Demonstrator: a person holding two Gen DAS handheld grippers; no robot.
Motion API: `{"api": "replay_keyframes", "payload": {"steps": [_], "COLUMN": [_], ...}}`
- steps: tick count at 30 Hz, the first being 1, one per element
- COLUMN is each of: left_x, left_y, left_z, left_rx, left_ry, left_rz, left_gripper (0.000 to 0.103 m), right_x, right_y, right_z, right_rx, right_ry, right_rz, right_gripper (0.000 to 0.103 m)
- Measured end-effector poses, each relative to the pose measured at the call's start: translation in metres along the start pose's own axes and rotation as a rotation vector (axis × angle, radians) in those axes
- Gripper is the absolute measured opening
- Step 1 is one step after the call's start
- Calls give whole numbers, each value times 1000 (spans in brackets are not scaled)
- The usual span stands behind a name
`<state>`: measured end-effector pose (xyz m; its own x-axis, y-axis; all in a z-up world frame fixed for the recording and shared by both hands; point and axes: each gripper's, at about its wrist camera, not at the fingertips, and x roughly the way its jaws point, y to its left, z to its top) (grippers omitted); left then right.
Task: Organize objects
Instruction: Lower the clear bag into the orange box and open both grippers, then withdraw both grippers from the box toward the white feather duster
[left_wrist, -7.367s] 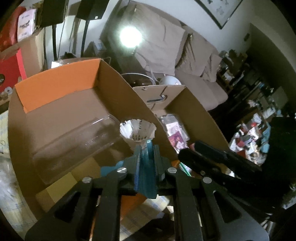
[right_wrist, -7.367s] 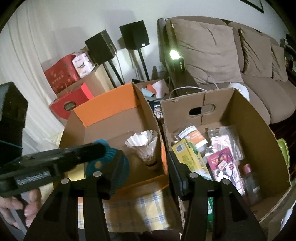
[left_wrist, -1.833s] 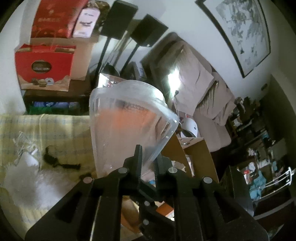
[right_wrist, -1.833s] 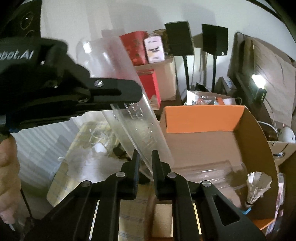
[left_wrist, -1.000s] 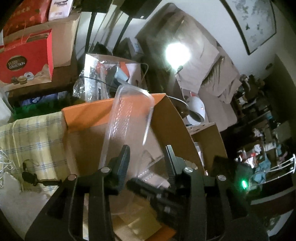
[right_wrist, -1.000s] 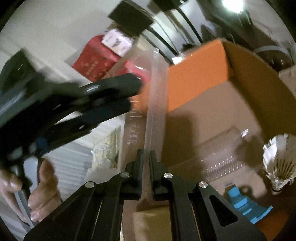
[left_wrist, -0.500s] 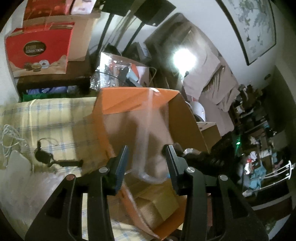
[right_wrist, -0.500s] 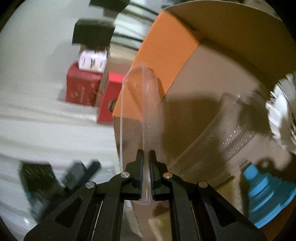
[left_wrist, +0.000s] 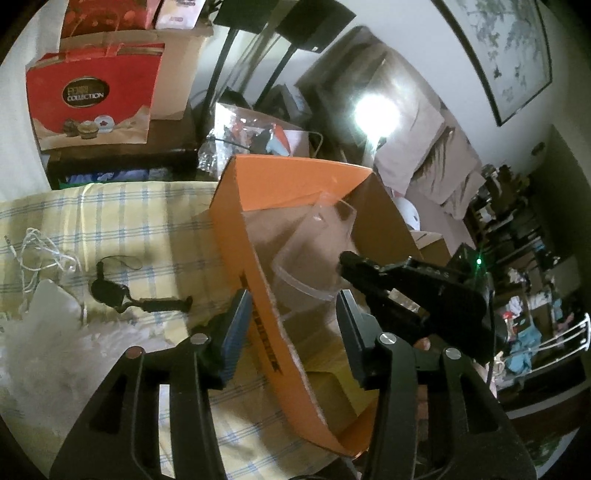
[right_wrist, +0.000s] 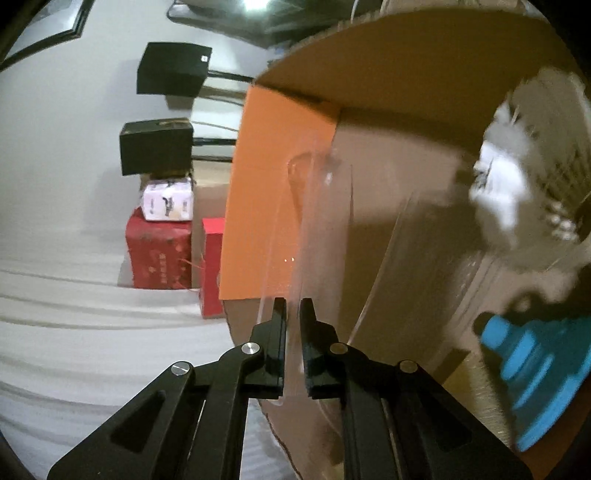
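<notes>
Clear plastic tray pinched between right tongs

I see a clear, glossy plastic container, a matt cardboard box with an orange flap, and woven checked cloth.

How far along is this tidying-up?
Partway. A shuttlecock and a blue item already sit in the orange box. The right tongs pinch a clear plastic container inside the box; the left tongs are open. A black gadget and white cord remain on the cloth.
</notes>
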<state>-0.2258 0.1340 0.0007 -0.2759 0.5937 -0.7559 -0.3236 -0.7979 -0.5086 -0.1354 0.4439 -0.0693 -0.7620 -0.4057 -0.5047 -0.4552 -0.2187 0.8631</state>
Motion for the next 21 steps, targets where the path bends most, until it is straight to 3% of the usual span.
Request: {"api": "replay_keyframes", "payload": {"steps": [4,6,10,13,21], "left_x": [-8,-13,-27,-38,-65], "left_y": [8,13,24,35,65], "left_z": [-2,-3,-5,-7,-19], "left_rx": [-1,-4,-6,-12,-24], "left_ry": [-11,-22,-49,-69,-113], "left_rz": [18,28,65,100,195], "left_gripper": [52,57,69,81,94], "right_x": [20,23,14,12,17], "right_y": [17,23,45,63,90], "right_z": [-11,-16,-30,-43,-83], "right_rx": [-96,-142,-327,-475,-727], "right_ry": [80,106,77,65,45], "right_rz": [-68,-101,-174,-215,-282], "right_gripper": [10,18,32,34,42]}}
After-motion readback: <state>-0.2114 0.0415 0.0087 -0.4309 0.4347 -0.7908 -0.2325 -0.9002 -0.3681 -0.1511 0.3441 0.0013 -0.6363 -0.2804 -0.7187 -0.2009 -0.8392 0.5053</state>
